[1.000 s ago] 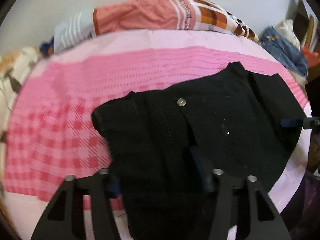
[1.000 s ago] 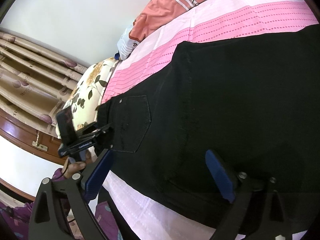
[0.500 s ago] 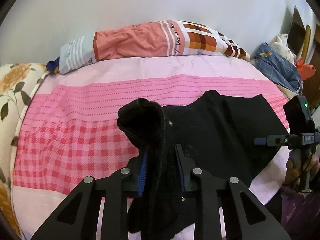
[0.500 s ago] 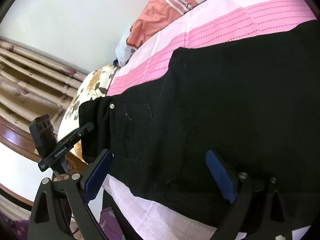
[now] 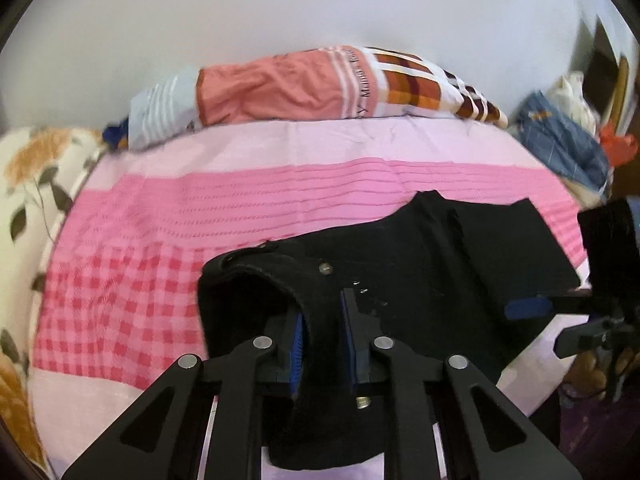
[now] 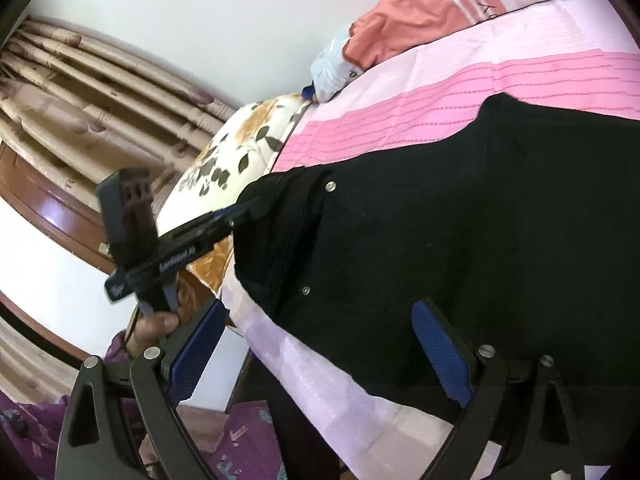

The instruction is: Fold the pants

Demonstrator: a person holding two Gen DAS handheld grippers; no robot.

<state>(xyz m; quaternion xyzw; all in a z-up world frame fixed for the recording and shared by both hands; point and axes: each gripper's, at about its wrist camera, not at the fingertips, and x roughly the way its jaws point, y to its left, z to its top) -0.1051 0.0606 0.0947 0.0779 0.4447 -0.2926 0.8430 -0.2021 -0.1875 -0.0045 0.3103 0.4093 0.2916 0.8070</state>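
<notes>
- Left gripper (image 5: 323, 336) jaws, just closed, clench the black pants' (image 5: 420, 280) waistband; right gripper (image 6: 316, 356) jaws gape empty.
- Judgement: lift evenly, keeping cloth taut.

The black pants (image 6: 480, 220) run off the right edge beyond the right gripper (image 6: 316, 354), the fold squeezed in the left gripper (image 5: 324, 344) hides its blue pads, and the clothes pile (image 5: 568, 136) past the pants is blurry.
</notes>
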